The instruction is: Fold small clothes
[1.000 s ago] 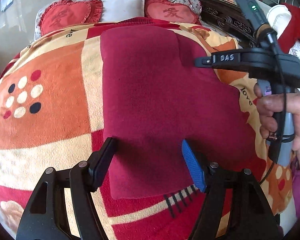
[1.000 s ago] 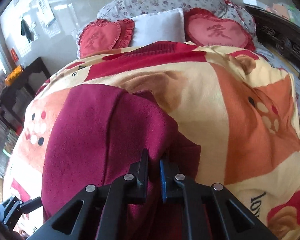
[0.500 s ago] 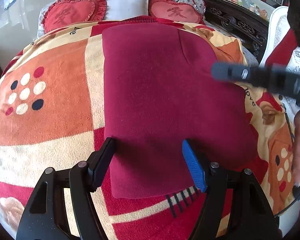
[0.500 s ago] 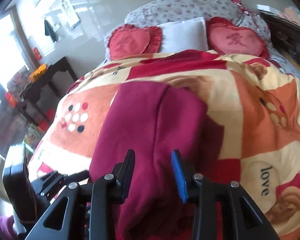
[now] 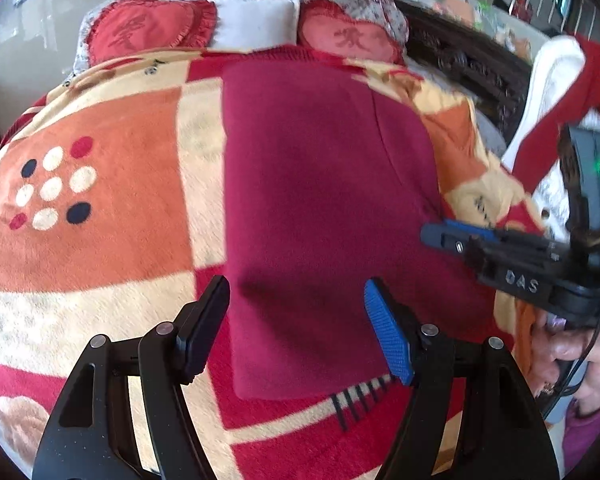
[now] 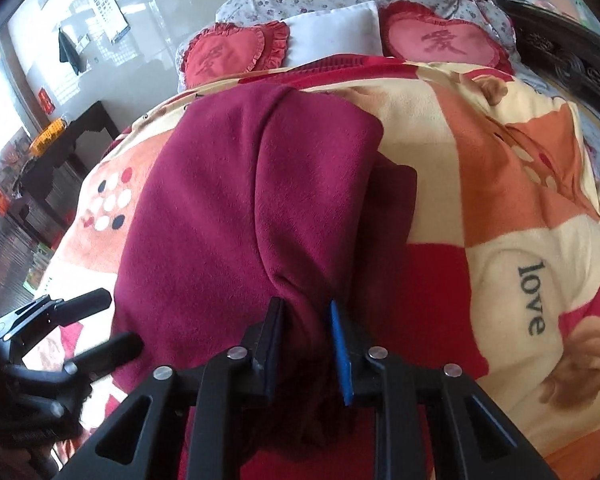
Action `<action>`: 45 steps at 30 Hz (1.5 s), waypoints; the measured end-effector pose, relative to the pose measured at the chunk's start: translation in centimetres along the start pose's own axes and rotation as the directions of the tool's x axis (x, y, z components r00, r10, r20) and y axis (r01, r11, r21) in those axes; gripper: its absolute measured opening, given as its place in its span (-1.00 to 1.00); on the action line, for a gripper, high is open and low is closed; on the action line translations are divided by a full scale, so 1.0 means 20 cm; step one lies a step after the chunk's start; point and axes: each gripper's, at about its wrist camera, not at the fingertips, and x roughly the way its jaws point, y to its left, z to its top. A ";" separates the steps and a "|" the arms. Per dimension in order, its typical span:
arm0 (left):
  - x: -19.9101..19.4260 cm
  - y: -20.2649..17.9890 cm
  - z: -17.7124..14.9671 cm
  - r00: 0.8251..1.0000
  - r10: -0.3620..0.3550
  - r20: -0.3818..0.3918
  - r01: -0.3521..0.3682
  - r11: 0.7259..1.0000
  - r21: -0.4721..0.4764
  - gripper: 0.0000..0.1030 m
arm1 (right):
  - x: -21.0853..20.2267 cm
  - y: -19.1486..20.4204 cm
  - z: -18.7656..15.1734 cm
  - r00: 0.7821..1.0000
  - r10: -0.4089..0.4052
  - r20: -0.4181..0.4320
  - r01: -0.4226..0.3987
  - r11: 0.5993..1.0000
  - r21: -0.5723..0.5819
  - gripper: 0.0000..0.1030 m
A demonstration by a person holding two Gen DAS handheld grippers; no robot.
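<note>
On the "love" blanket (image 6: 532, 300), maroon garment (image 6: 228, 216) — right gripper (image 6: 306, 344) fingers pinching its fold, left gripper (image 5: 296, 328) spread, empty.

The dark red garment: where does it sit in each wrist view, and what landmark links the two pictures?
Left wrist: the dark red garment fills the centre, running up from between the open left gripper.
Right wrist: centre-left, bunched between the right gripper.
Shared landmark: the white pillow between heart cushions.

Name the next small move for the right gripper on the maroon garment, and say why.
Probably close fully, then lift the fold across. The right gripper has just been closing its jaws around a bunched ridge of the garment; the left gripper hangs open above its near edge.
</note>
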 end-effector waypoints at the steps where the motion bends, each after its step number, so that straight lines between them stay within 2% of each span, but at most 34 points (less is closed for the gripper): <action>1: -0.01 0.02 0.01 1.000 -0.014 0.006 0.015 1.000 -0.016 0.36 | -0.01 -0.02 0.00 1.000 0.010 0.005 -0.010 1.000 0.026 -0.30; 2: -0.01 0.05 0.03 1.000 -0.027 0.007 0.027 0.999 -0.032 0.38 | -0.01 -0.04 0.01 1.000 0.021 0.010 -0.021 0.998 0.052 -0.10; 5: 0.02 0.12 0.06 0.997 -0.071 -0.004 0.071 0.994 -0.089 0.38 | -0.03 -0.10 0.02 0.995 0.087 0.045 -0.093 0.985 0.144 0.04; 6: 0.04 0.14 0.07 0.996 -0.084 -0.005 0.083 0.991 -0.103 0.38 | -0.04 -0.12 0.03 0.993 0.106 0.060 -0.115 0.979 0.171 0.16; 7: 0.06 0.17 0.08 0.994 -0.108 -0.011 0.105 0.987 -0.125 0.38 | -0.04 -0.13 0.04 0.991 0.111 0.070 -0.123 0.975 0.186 0.26; 8: 0.07 0.18 0.09 0.992 -0.126 -0.016 0.123 0.982 -0.141 0.38 | -0.03 -0.14 0.05 0.991 0.108 0.081 -0.122 0.973 0.196 0.45; 9: 0.09 0.20 0.09 0.989 -0.145 -0.022 0.140 0.977 -0.158 0.38 | -0.02 -0.16 0.07 0.991 0.098 0.089 -0.114 0.972 0.203 0.53; 13: 0.18 0.24 0.12 0.976 -0.215 -0.045 0.201 0.957 -0.211 0.38 | 0.04 -0.26 0.11 0.988 0.106 0.112 -0.130 0.961 0.245 0.63; 16: 0.25 0.26 0.13 0.961 -0.269 -0.057 0.248 0.938 -0.242 0.53 | 0.12 -0.32 0.13 0.974 0.190 0.120 -0.218 0.929 0.299 0.65; 17: 0.28 0.26 0.13 0.956 -0.288 -0.062 0.264 0.932 -0.249 0.54 | 0.15 -0.32 0.13 0.969 0.219 0.118 -0.245 0.922 0.301 0.72; 18: 0.29 0.26 0.13 0.953 -0.296 -0.066 0.272 0.929 -0.250 0.54 | 0.16 -0.31 0.14 0.968 0.223 0.119 -0.249 0.925 0.288 0.83; 20: 0.33 0.24 0.13 0.949 -0.308 -0.071 0.282 0.927 -0.248 0.58 | 0.17 -0.25 0.15 0.968 0.212 0.130 -0.238 0.944 0.229 0.86; 23: 0.34 0.22 0.14 0.950 -0.304 -0.074 0.277 0.928 -0.247 0.58 | 0.19 -0.18 0.18 0.977 0.188 0.099 -0.203 0.964 0.173 0.86; 25: 0.32 0.21 0.15 0.953 -0.293 -0.071 0.267 0.931 -0.250 0.53 | 0.19 -0.15 0.20 0.980 0.182 0.080 -0.192 0.969 0.154 0.56; 26: 0.30 0.20 0.14 0.957 -0.283 -0.067 0.260 0.935 -0.242 0.42 | 0.19 -0.13 0.21 0.979 0.191 0.070 -0.200 0.968 0.151 0.29; 27: 0.29 0.18 0.15 0.959 -0.276 -0.062 0.255 0.939 -0.232 0.37 | 0.17 -0.14 0.21 0.979 0.193 0.065 -0.201 0.967 0.154 0.14; 28: 0.26 0.17 0.15 0.962 -0.269 -0.053 0.252 0.943 -0.216 0.27 | 0.15 -0.13 0.21 0.980 0.190 0.066 -0.198 0.968 0.153 0.03; 29: 0.23 0.16 0.15 0.963 -0.267 -0.045 0.253 0.946 -0.203 0.18 | 0.12 -0.11 0.21 0.979 0.190 0.073 -0.199 0.969 0.148 -0.16; 30: 0.18 0.16 0.15 0.962 -0.271 -0.039 0.259 0.946 -0.193 0.15 | 0.09 -0.10 0.21 0.976 0.201 0.079 -0.211 0.967 0.146 -0.21; 32: 0.08 0.15 0.14 0.958 -0.287 -0.031 0.276 0.944 -0.182 0.15 | 0.03 -0.07 0.21 0.968 0.239 0.078 -0.249 0.956 0.157 -0.22; 36: -0.13 0.15 0.07 0.965 -0.259 -0.040 0.251 0.957 -0.145 0.15 | -0.11 0.04 0.18 0.954 0.293 0.058 -0.298 0.944 0.144 -0.23; 39: -0.27 0.20 -0.02 0.966 -0.239 -0.094 0.223 0.962 -0.160 0.15 | -0.14 0.14 0.12 0.950 0.310 -0.020 -0.303 0.940 0.159 -0.23; 43: -0.32 0.27 -0.18 0.967 -0.199 -0.156 0.169 0.968 -0.187 0.15 | -0.12 0.28 -0.02 0.936 0.341 -0.082 -0.323 0.929 0.182 -0.23; 45: -0.29 0.31 -0.26 0.964 -0.184 -0.192 0.142 0.967 -0.213 0.15 | -0.04 0.31 -0.09 0.935 0.330 -0.130 -0.303 0.934 0.191 -0.23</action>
